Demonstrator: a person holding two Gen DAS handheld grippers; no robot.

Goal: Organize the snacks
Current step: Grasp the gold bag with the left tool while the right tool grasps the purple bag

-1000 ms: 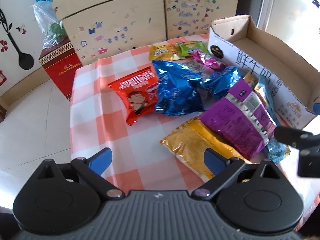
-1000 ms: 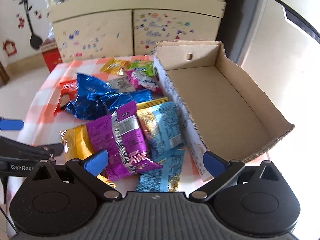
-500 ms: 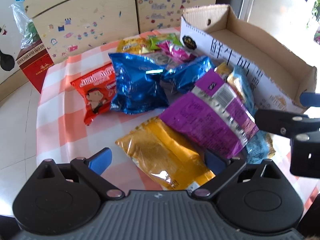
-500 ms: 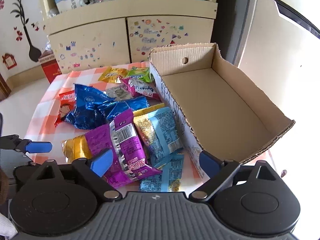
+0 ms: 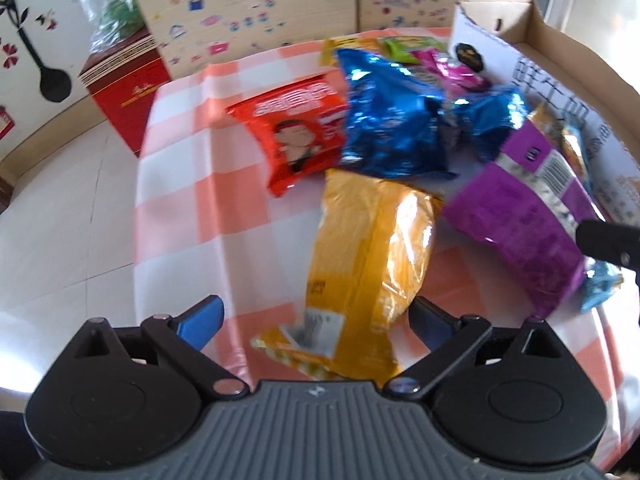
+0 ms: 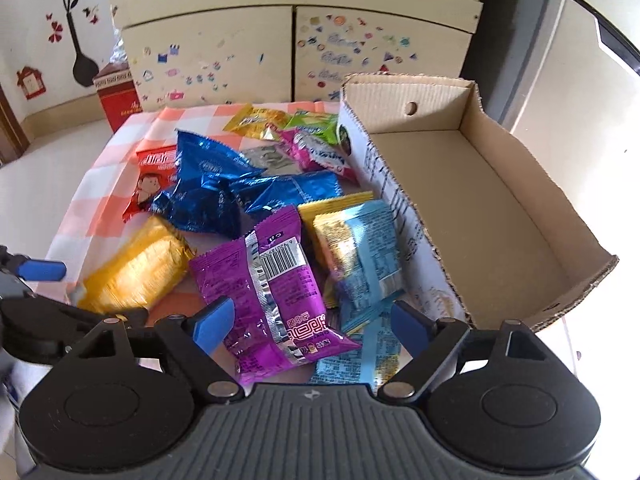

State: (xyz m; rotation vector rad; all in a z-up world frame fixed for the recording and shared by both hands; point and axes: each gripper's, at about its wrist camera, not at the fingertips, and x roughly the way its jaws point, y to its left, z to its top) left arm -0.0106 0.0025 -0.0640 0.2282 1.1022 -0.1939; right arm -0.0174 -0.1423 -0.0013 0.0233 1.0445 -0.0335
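Observation:
Snack packets lie heaped on a checked tablecloth [image 5: 192, 184]. My left gripper [image 5: 316, 322] is open, its jaws either side of the near end of a yellow packet [image 5: 368, 264], also in the right wrist view [image 6: 136, 268]. My right gripper [image 6: 310, 328] is open, its jaws either side of the near end of a purple packet [image 6: 276, 292], also in the left wrist view [image 5: 520, 232]. A red packet [image 5: 298, 132], blue foil packets [image 5: 392, 128] and light blue packets [image 6: 368, 256] lie around. An empty cardboard box [image 6: 480, 216] stands to the right.
Small yellow, green and pink packets [image 6: 296, 132] lie at the table's far side. A red carton [image 5: 124, 92] stands on the floor beyond the table's left corner. A stickered cabinet [image 6: 288, 52] backs the scene. The left gripper's blue fingertip [image 6: 42, 270] shows at left.
My left gripper has moved forward and lower, onto the yellow packet's near end. My right gripper has lowered towards the purple packet. Both stay open.

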